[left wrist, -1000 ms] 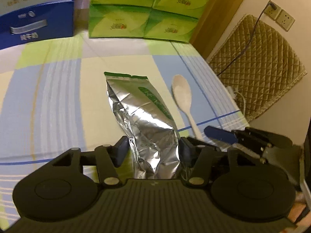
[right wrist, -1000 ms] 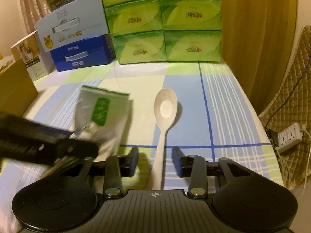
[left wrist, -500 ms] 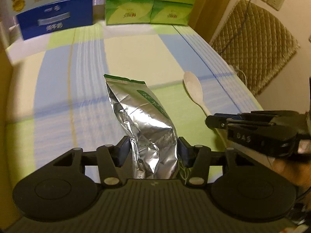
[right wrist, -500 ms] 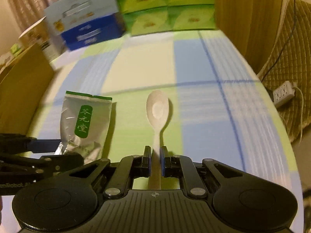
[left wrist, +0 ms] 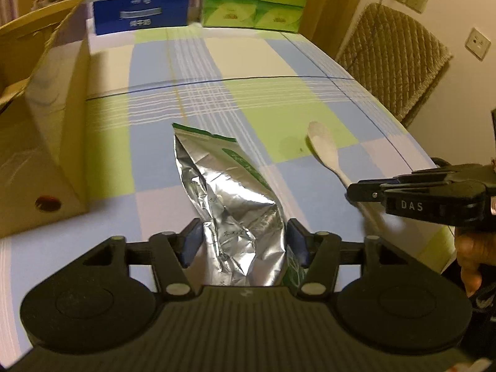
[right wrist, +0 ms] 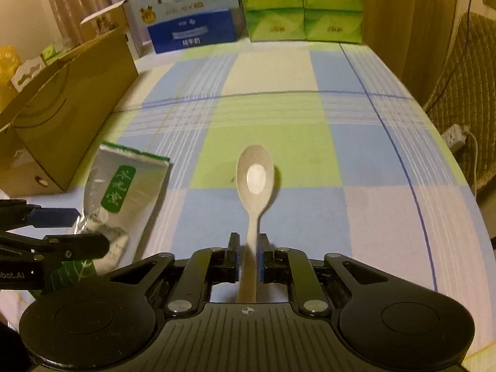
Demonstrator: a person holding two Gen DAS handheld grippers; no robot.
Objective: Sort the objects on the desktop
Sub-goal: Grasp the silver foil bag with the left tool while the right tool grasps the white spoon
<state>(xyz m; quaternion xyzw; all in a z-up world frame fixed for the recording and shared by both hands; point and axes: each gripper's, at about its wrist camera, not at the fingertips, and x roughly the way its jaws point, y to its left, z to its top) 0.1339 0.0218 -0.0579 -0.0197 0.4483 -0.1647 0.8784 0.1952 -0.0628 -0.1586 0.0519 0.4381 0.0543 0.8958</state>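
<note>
The left gripper (left wrist: 243, 241), jaws just widened, pinches a silver foil pouch (left wrist: 226, 198) with a green label of Chinese characters. To its right, the right gripper (right wrist: 248, 249), marked "DAS", jaws just eased, clamps the pale spoon (right wrist: 254, 183) by its handle.

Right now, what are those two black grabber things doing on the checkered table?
A person is sorting the table, one gripper in each hand. The left gripper holds a silver foil tea bag, its jaws having just been opening a little around it. The right gripper grips a pale spoon by its handle. An open cardboard box stands on the left.
</note>
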